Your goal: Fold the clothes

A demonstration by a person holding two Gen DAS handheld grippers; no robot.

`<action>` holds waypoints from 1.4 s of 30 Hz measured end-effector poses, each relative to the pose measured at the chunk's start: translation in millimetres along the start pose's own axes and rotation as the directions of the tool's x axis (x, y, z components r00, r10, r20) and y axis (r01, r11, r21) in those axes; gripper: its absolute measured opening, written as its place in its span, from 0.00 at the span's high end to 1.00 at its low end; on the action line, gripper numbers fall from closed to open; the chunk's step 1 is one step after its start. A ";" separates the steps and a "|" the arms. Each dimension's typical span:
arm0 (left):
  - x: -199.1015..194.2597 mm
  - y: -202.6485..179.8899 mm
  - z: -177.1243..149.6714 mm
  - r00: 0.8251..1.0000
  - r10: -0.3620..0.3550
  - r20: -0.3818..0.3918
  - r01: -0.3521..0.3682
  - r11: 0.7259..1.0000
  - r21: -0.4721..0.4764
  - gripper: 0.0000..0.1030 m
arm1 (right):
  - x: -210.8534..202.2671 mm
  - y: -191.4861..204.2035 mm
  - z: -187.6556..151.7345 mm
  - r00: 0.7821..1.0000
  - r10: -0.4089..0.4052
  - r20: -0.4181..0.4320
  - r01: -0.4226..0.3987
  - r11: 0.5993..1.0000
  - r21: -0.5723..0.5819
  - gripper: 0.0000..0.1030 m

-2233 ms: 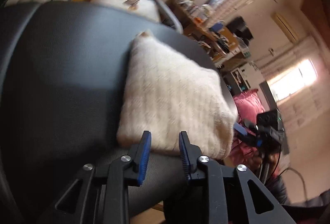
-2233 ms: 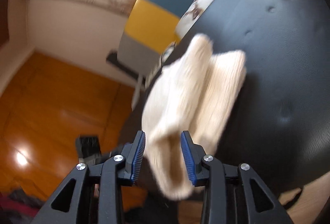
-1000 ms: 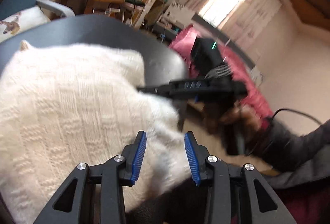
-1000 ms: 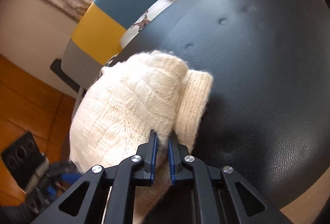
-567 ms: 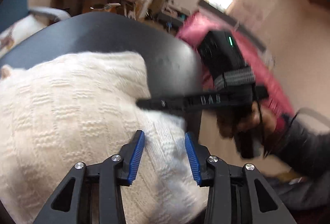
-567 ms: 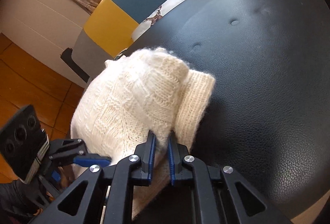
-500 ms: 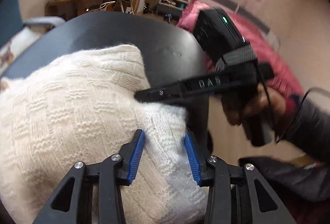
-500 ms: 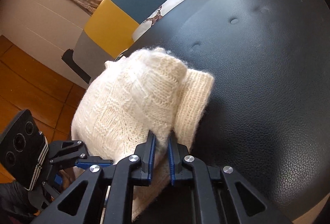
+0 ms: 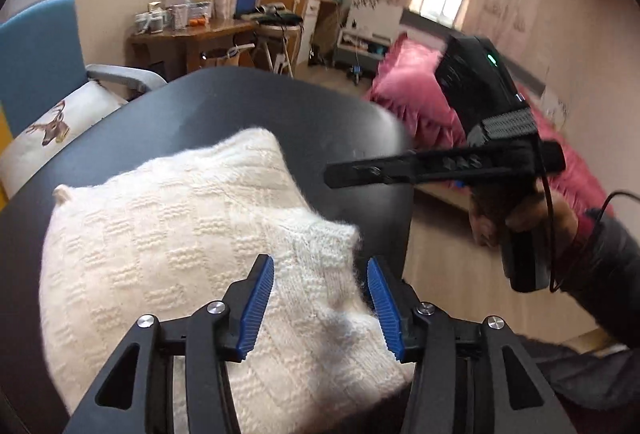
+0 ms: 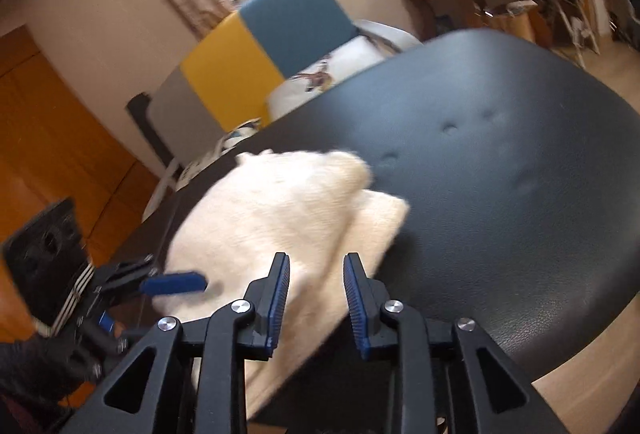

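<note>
Two grippers are letting go of one folded cream knit sweater (image 9: 192, 258), which lies on the black padded worktop (image 10: 500, 194) at its near edge. Left gripper (image 9: 320, 308) and right gripper (image 10: 316, 300) both have jaws opening, pads clear of the knit, near corners just below them. Recommended: lift straight off so no pad snags the fold.

The left gripper (image 9: 320, 304) hangs over the near corner of a folded cream knit sweater (image 9: 180, 266) on a black padded seat (image 9: 248, 106), jaws opening with the knit between them, unpinched. Ahead to its right, the right gripper (image 9: 332, 174) points left, clear of the sweater.
</note>
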State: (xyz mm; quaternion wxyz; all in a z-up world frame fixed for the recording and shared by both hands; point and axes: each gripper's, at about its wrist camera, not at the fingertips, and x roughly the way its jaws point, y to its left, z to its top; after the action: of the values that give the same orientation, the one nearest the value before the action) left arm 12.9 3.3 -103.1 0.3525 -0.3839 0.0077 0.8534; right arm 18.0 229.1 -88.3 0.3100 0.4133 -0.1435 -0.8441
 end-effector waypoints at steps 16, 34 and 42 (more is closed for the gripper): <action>-65.1 93.0 -41.8 0.982 0.188 0.035 -0.169 0.936 -0.308 0.49 | 49.7 12.7 -45.1 0.958 -0.165 -0.236 0.138 0.982 -0.125 0.78; -16.6 214.6 -32.3 0.965 -0.242 -0.098 0.148 0.815 -0.560 0.23 | 37.3 -24.2 -53.3 0.973 -0.010 -0.229 0.025 0.998 0.061 0.75; 9.0 197.5 -37.8 0.930 -0.355 -0.098 0.238 0.782 -0.576 0.08 | 35.2 -38.7 -52.4 0.976 0.062 -0.210 -0.036 0.992 0.125 0.75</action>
State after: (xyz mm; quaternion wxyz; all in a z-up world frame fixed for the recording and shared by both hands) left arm -86.7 -150.5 -186.6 0.3536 -0.5501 -0.2653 0.7085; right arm 27.2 236.9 -161.4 0.3191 0.5156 -0.1701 -0.7768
